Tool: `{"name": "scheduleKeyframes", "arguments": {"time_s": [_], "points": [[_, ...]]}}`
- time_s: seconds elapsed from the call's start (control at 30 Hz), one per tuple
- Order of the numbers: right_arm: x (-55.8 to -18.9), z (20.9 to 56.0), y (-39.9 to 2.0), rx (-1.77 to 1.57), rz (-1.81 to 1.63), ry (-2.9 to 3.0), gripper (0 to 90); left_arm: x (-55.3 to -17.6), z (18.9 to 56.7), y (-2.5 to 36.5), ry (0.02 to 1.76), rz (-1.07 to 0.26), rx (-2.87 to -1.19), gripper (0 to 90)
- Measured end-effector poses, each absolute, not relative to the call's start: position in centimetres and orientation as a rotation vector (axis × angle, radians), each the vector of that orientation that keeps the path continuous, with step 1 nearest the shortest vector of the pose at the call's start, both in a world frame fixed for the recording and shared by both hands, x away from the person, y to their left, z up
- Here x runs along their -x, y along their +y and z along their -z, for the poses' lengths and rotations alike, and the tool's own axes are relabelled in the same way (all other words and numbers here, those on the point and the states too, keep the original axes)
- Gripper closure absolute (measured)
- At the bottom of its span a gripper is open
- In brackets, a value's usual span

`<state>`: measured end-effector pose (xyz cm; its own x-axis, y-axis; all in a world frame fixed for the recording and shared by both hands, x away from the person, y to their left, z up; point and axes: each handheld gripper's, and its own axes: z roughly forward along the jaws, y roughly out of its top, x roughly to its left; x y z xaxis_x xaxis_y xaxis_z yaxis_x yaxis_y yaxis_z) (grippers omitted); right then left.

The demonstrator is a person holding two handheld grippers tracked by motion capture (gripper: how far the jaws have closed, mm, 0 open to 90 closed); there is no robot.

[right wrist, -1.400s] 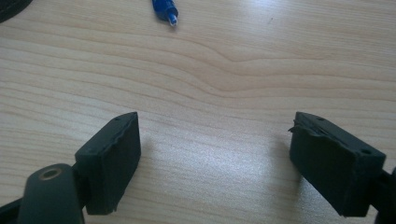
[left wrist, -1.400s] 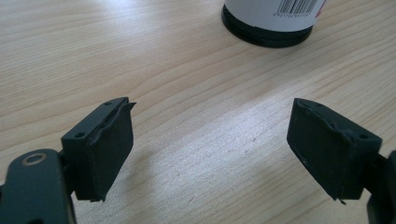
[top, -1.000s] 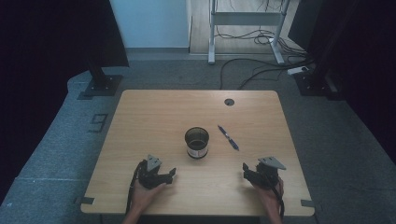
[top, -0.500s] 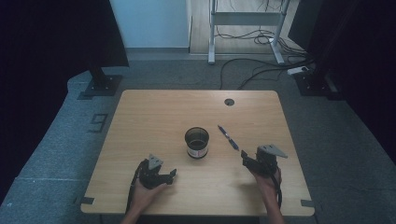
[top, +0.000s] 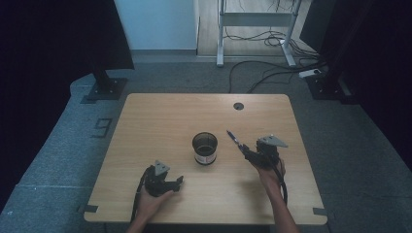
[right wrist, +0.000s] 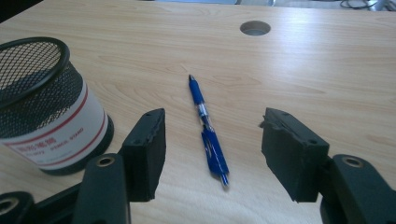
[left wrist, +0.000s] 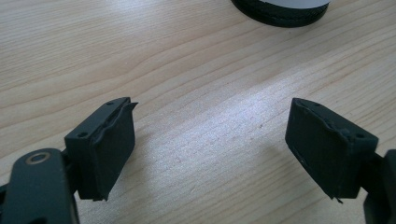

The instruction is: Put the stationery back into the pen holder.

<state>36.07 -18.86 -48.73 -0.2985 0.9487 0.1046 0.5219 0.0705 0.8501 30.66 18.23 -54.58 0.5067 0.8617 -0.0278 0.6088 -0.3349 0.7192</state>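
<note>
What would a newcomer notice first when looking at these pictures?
First, the blue pen lying flat on the wooden table, framed between the open jaws of the right gripper, which have just been closing without touching it. Beside it, near the table's middle, stands a black mesh pen holder with a white label. The left gripper rests near the front edge, its jaws apart over bare wood.

On the table, the mesh cup stands near the middle, the pen lies just right of it, a cable hole sits farther back, and both grippers flank the cup nearer the person.
</note>
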Motion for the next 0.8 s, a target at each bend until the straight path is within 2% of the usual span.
{"name": "scheduleKeyframes", "arguments": {"time_s": [0.53,0.8], "points": [[-40.8,49.8,-17.3,-1.466,-1.098,1.949,44.0,-31.0,54.7,18.2,1.218,-0.449,-2.082,15.2],[-41.9,50.5,-16.6,-1.453,-1.068,1.964,44.6,-31.0,54.7,18.2,1.219,-0.448,-2.088,15.2]]}}
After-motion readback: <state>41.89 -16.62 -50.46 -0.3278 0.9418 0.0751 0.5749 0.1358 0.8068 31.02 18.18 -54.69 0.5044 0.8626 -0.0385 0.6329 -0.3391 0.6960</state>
